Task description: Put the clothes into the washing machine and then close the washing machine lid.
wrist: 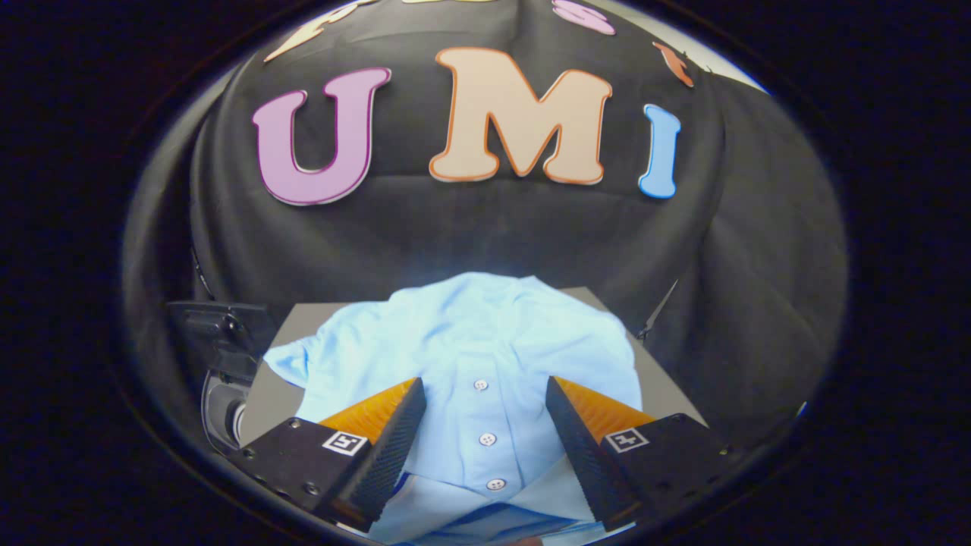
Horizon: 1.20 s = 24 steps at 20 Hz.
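One light-blue shirt [463,341] lies spread across the counter [667,387]; my tongs [485,394] hang apart over its button placket, ready to pinch.

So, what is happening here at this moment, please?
A person is holding a two-finger claw over a light blue shirt, which lies crumpled on a grey table in front of the black cloth wall. The claw is open, with one finger on each side of the shirt's button row, and it has not closed on the cloth yet. A dark machine-like object stands beside the table; I cannot tell whether it is the washing machine. The shirt has not gone in yet.
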Motion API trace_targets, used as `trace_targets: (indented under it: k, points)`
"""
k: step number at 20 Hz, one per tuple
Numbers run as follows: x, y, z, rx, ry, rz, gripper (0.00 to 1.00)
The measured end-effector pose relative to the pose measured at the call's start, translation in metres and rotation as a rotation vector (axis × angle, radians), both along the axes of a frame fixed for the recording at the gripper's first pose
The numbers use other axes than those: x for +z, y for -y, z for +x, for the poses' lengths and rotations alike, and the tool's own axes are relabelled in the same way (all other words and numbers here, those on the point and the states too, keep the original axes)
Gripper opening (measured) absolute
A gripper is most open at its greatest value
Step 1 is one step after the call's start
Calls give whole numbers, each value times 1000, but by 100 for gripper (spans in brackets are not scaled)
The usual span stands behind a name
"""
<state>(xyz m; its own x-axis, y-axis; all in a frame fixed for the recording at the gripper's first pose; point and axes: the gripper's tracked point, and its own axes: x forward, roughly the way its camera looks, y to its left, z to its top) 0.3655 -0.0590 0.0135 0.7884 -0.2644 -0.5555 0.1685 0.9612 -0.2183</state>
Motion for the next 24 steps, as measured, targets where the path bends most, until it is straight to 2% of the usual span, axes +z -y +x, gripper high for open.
trace_targets:
  k: [2, 3, 8, 11, 14, 15, 16, 18, 22, 24]
  points:
    - [3, 1, 8, -23, 29, 47, 99]
    - [-2, 1, 1, -21, -15, 60, 98]
    - [-4, -3, 4, 10, 1, 31, 91]
    - [2, -7, 3, 20, 41, 34, 77]
    - [3, -11, -3, 6, 43, 6, 34]
    - [1, -14, -4, 0, 51, 13, 31]
    - [1, -20, -11, 17, 45, 11, 19]
    - [2, -28, -23, 60, 50, 16, 15]
    - [7, -69, -34, 127, 133, 289, 6]
    - [14, -79, -33, 125, 170, 335, 6]
